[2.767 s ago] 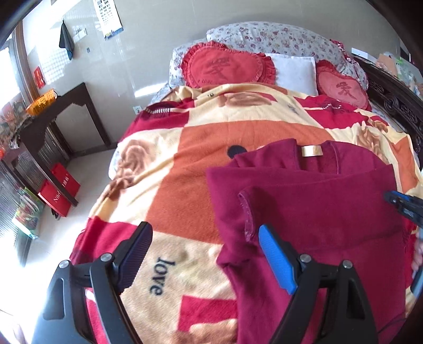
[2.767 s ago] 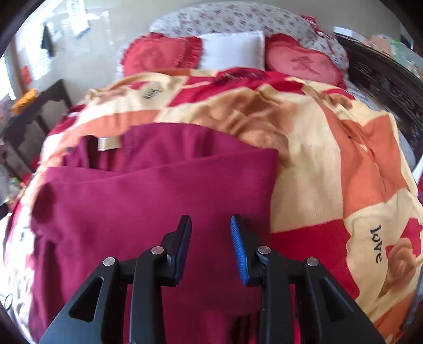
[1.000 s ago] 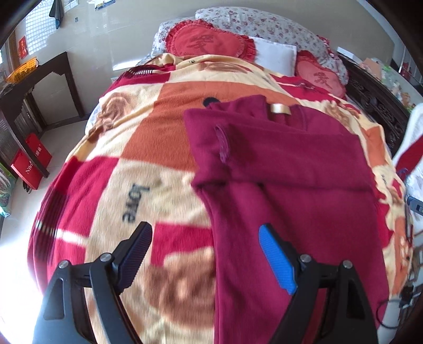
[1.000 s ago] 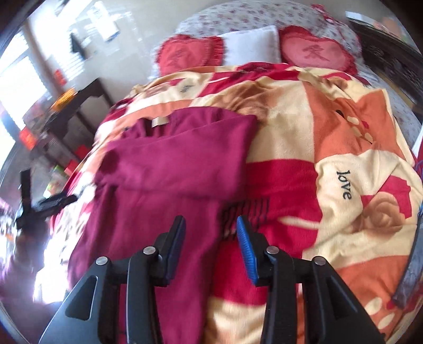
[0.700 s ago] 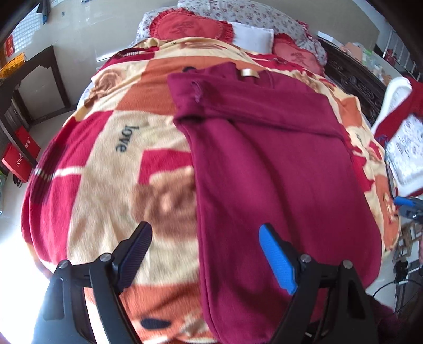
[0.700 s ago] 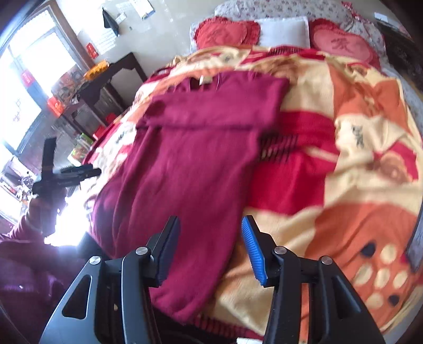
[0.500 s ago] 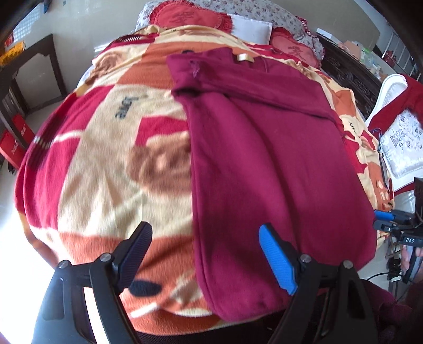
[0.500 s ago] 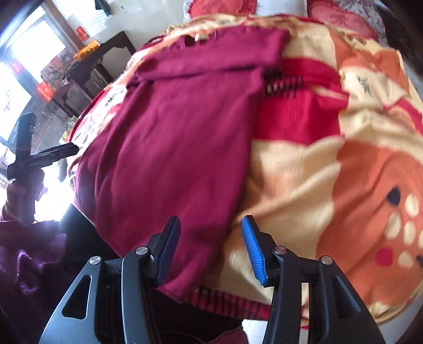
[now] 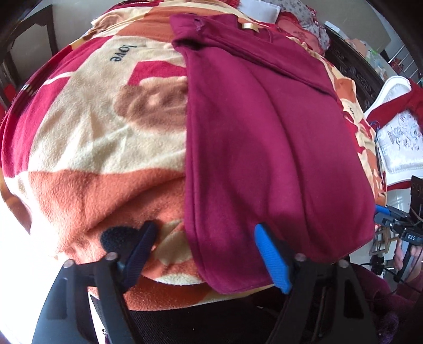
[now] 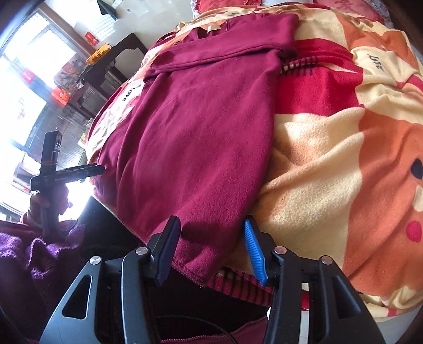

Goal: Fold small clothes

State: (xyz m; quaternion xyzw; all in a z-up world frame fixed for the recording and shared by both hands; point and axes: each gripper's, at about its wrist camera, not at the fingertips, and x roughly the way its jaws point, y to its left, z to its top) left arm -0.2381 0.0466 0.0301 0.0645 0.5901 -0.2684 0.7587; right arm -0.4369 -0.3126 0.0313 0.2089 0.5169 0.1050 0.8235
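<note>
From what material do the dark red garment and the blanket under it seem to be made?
The dark red garment looks like a soft knit, perhaps fleece or brushed cotton: matte, finely fuzzy, with a stitched hem and soft folds. The blanket looks like plush synthetic fleece: a thicker, fluffy nap with a printed pattern. The exact fibre of either cannot be told.

A bed carries everything, covered by a fleece blanket (image 9: 87, 137) patterned in red, orange and cream with the word "love". Directly on the blanket lies a maroon garment (image 9: 264, 137), spread flat, its collar end toward twelve o'clock and its hem at the six o'clock edge, with pillows (image 9: 260, 9) beyond.
</note>
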